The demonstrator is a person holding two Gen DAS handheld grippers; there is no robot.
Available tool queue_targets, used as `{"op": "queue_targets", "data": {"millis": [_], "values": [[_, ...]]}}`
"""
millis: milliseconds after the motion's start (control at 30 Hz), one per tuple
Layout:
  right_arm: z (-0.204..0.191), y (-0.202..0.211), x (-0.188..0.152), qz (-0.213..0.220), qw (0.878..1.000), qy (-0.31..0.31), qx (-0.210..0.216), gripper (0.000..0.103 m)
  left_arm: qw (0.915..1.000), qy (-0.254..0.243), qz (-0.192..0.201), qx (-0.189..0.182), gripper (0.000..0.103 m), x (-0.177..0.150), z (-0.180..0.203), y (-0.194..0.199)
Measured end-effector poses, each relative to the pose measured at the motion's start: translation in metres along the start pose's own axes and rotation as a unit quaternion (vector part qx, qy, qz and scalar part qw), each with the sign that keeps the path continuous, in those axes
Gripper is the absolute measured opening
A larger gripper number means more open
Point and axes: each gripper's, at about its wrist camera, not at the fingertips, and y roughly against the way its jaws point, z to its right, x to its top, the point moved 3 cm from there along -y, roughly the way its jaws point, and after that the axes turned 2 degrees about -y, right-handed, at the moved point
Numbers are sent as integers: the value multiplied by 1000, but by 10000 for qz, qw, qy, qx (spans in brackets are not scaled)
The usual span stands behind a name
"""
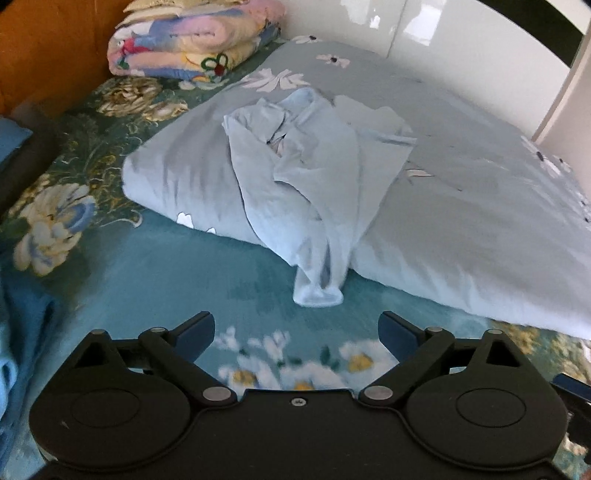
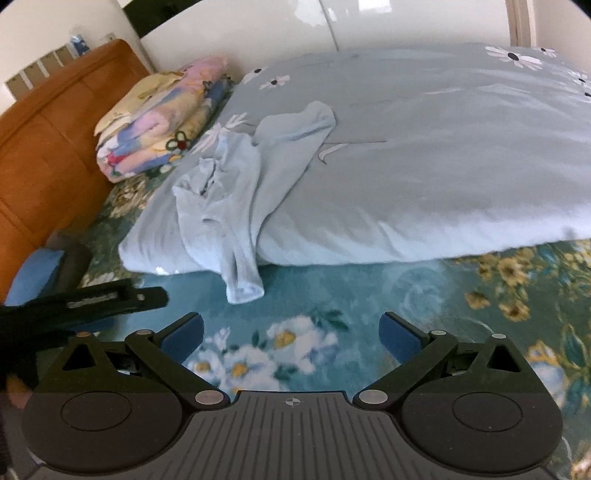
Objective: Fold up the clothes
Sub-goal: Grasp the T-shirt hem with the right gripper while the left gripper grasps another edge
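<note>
Both my left tool (image 1: 297,334) and right tool (image 2: 291,336) hang wide open and empty over the floral bed sheet (image 1: 236,273), and just ahead the crumpled pale blue garment (image 1: 306,184) lies draped over the grey duvet's (image 1: 461,214) edge, its sleeve trailing onto the sheet.

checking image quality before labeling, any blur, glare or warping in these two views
Left wrist view: floral bedsheet near the gripper smeared, light blue garment fairly sharp, glare on the white glossy panel. Right wrist view: sheet flowers soft, same glare, fisheye bends the orange headboard.
</note>
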Motion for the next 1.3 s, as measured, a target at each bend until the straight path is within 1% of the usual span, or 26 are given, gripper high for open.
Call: {"op": "queue_targets", "data": {"millis": [33, 100, 167, 267, 300, 367, 433, 500, 567, 600, 633, 733, 833, 900, 1033, 1067, 1100, 1133, 1200, 1233, 1300], "values": [[-1, -11, 2, -7, 10000, -8, -36, 99, 10000, 15, -22, 12, 94, 4, -3, -12], [-2, -35, 6, -41, 9999, -34, -94, 96, 10000, 82, -49, -18, 90, 10, -8, -33], [-3, -57, 8, -96, 9999, -61, -115, 94, 9998, 186, -84, -65, 90, 15, -14, -55], [-7, -88, 9, -187, 9998, -53, -82, 93, 9995, 270, -80, -133, 90, 25, -24, -79], [-9, -97, 9, -217, 9997, -41, -73, 89, 9994, 321, -74, -138, 90, 28, -27, -85], [-14, -115, 9, -292, 9996, -9, -20, 84, 9986, 475, -80, -230, 90, 36, -37, -97], [-20, -133, 8, -332, 9994, 21, 44, 77, 9971, 664, -179, -336, 89, 45, -45, -110], [-26, -149, 7, -367, 9993, 25, 105, 70, 9953, 801, -280, -467, 81, 53, -52, -123], [-31, -163, 6, -435, 9988, -40, 213, 63, 9935, 881, -376, -610, 74, 57, -58, -135], [-34, -169, 6, -454, 9986, -61, 259, 61, 9924, 936, -421, -676, 74, 59, -60, -140], [-36, -175, 5, -440, 9986, -56, 288, 62, 9912, 993, -466, -742, 74, 59, -63, -144], [-40, -189, 6, -439, 9985, -81, 307, 61, 9868, 1199, -497, -966, 74, 62, -70, -154], [-42, -202, 9, -442, 9985, -171, 283, 55, 9808, 1438, -562, -1193, 73, 64, -76, -162], [-43, -211, 11, -440, 9985, -223, 253, 53, 9776, 1523, -598, -1325, 65, 66, -77, -167], [-46, -224, 15, -459, 9985, -230, 187, 52, 9772, 1484, -579, -1406, 58, 72, -77, -173], [-47, -227, 15, -469, 9985, -220, 150, 48, 9771, 1477, -575, -1417, 53, 73, -77, -174], [-47, -230, 16, -484, 9985, -236, 133, 42, 9771, 1471, -570, -1427, 52, 74, -77, -175], [-46, -232, 16, -492, 9983, -268, 130, 40, 9768, 1482, -571, -1438, 51, 75, -77, -176], [-45, -232, 16, -473, 9982, -328, 141, 31, 9759, 1505, -590, -1468, 45, 75, -80, -174], [-44, -232, 16, -455, 9982, -348, 177, 28, 9750, 1535, -607, -1484, 45, 75, -81, -172], [-41, -231, 16, -424, 9981, -375, 250, 21, 9719, 1565, -594, -1655, 44, 74, -82, -167]]}}
